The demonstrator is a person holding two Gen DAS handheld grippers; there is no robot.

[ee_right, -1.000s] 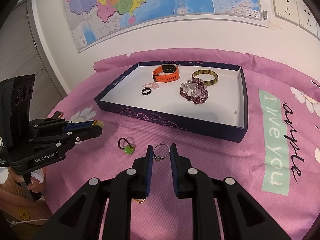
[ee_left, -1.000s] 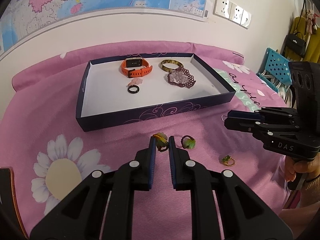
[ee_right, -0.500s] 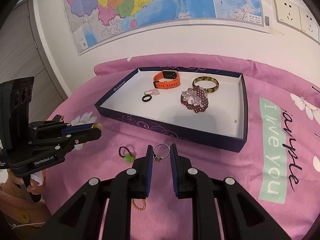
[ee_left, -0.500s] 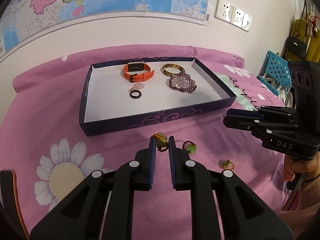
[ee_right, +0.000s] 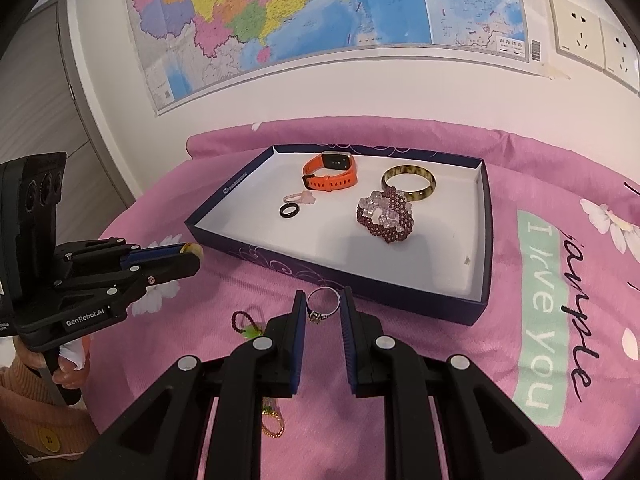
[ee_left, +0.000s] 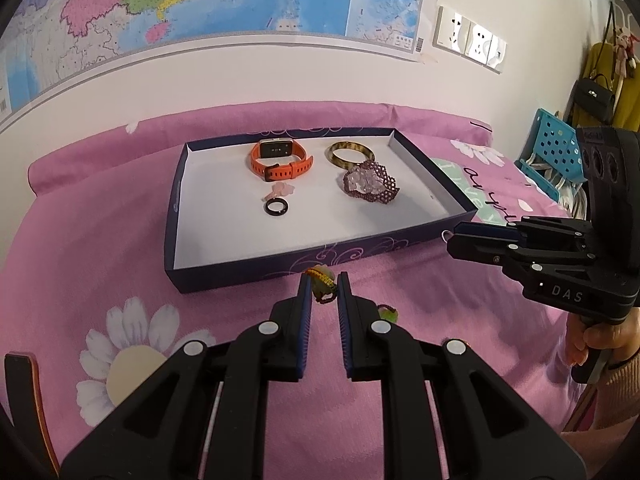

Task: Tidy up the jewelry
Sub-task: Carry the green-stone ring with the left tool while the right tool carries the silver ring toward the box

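Fingers of the left gripper (ee_left: 323,282) pinch a small ring of yellow and dark red cord with a pale green bead (ee_left: 321,278), partly hidden between the pads. The right gripper (ee_right: 323,303) clamps a thin silver ring with a small stone (ee_right: 322,305). Ahead, the shallow navy cardboard tray (ee_right: 482,240) on the pink flowered cloth (ee_left: 80,248) holds an orange watch (ee_right: 330,174). A gold chain (ee_right: 273,426) is mostly hidden under the right gripper.
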